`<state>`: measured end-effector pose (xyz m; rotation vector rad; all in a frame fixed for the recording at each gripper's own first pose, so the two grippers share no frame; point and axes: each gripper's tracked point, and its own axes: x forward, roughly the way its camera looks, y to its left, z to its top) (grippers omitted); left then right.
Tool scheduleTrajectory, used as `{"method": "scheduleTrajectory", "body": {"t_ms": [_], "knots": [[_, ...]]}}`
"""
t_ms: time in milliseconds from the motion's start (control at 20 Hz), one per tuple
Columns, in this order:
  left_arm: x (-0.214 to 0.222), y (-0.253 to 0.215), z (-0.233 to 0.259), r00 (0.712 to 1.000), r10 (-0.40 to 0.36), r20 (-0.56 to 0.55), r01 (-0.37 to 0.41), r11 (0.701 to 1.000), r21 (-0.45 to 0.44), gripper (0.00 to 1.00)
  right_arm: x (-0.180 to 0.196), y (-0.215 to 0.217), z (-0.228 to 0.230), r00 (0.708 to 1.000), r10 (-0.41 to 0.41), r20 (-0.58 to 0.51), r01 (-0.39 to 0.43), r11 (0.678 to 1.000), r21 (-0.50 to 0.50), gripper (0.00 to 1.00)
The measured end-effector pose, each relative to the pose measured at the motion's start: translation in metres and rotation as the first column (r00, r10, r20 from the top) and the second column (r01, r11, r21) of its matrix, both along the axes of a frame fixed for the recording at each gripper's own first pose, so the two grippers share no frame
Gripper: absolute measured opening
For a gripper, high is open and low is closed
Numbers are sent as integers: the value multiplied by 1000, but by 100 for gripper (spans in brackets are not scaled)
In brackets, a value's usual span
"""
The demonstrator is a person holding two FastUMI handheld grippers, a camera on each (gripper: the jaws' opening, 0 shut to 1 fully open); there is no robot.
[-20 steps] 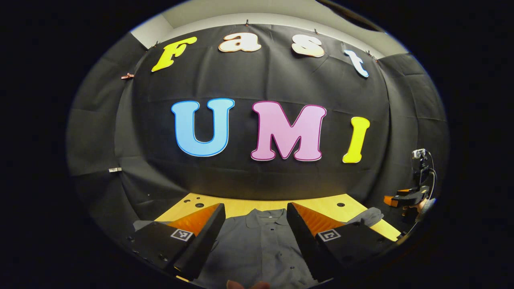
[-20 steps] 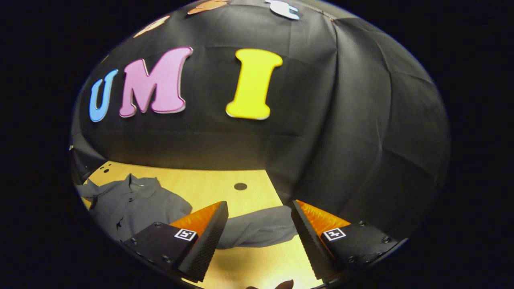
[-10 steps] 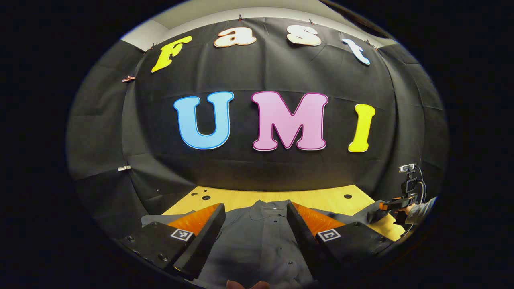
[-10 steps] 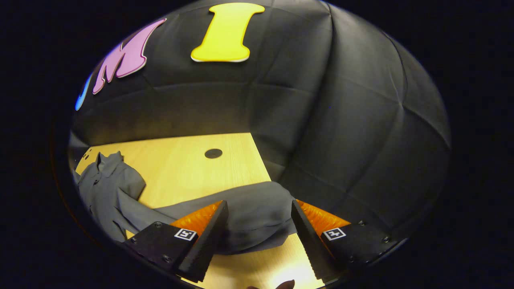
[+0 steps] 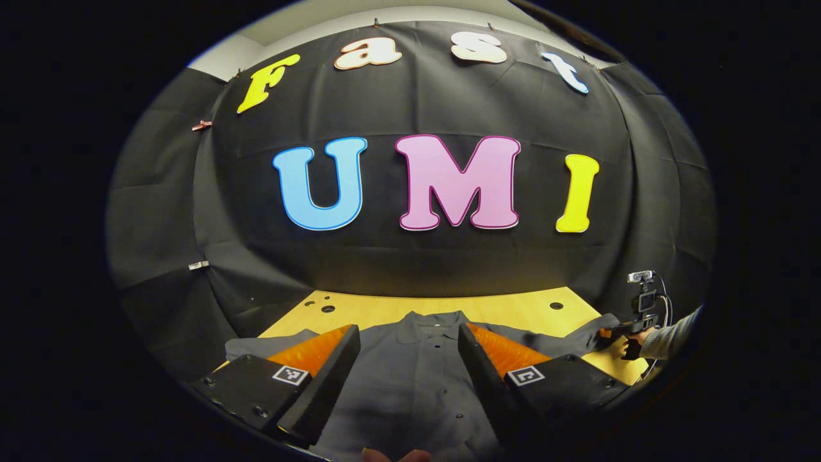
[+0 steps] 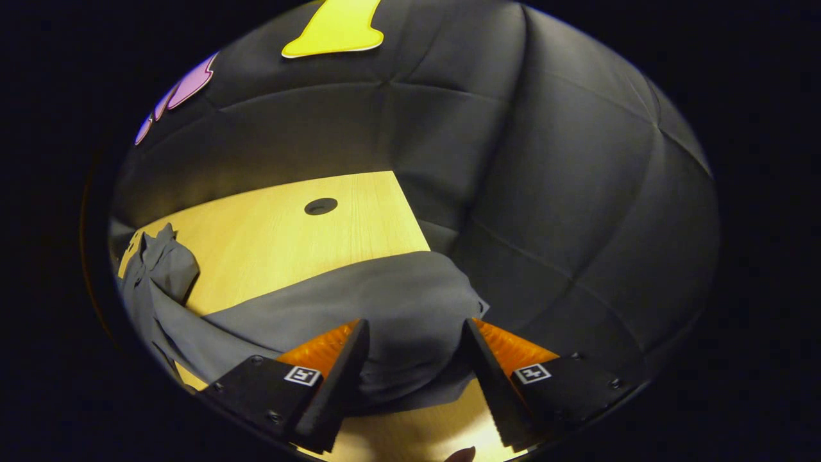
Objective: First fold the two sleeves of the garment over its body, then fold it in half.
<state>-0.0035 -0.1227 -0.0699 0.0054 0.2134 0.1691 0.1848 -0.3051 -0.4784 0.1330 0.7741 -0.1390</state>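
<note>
Shirt flat on table; body between spread left gripper, sleeve end between spread right gripper. Risk: shallow pinch slips, or grabs one layer only.

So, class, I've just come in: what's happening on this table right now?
A person holds a two-finger claw in each hand over a grey button-up shirt lying flat on a wooden table. The right claw is open, its fingers either side of the end of the shirt's right sleeve, which lies stretched out, not yet folded. The left claw hangs open above the shirt's body. No fold has been made yet.
</note>
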Motion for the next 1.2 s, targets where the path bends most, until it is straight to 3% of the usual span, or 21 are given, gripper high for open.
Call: {"method": "scheduleTrajectory", "body": {"t_ms": [50, 100, 250, 300, 350, 650, 1200], "knots": [[1, 1, -1, 1000, 3, -2, -3, 1000, 1, 97, 2, 2, 2, 1000, 1, 5, -1, 1000, 12, 72], [1, 1, -2, 1000, 4, -6, -4, 1000, 0, 97, 3, 6, -2, 1000, 22, 7, -22, 999, 33, 73], [-4, 5, 0, 1000, 4, -5, -4, 1000, 8, 97, -1, 10, 1, 998, 54, -14, -53, 998, 23, 13], [-4, 7, 3, 1000, 2, 0, -2, 1000, 14, 96, -3, 10, 3, 998, 53, -25, -53, 999, 6, 13], [-6, 11, 5, 1000, 3, 6, -3, 1000, 22, 96, -3, 14, 10, 998, 55, -19, -55, 998, 8, 7], [-11, 35, 17, 999, -20, 42, 19, 999, 26, 96, -7, 30, 99, 988, 37, 150, -44, 998, 43, 6], [-14, 106, 21, 988, -129, 84, 131, 991, -15, 96, -77, 75, 270, 937, -49, 346, 46, 999, 18, 6]]}}
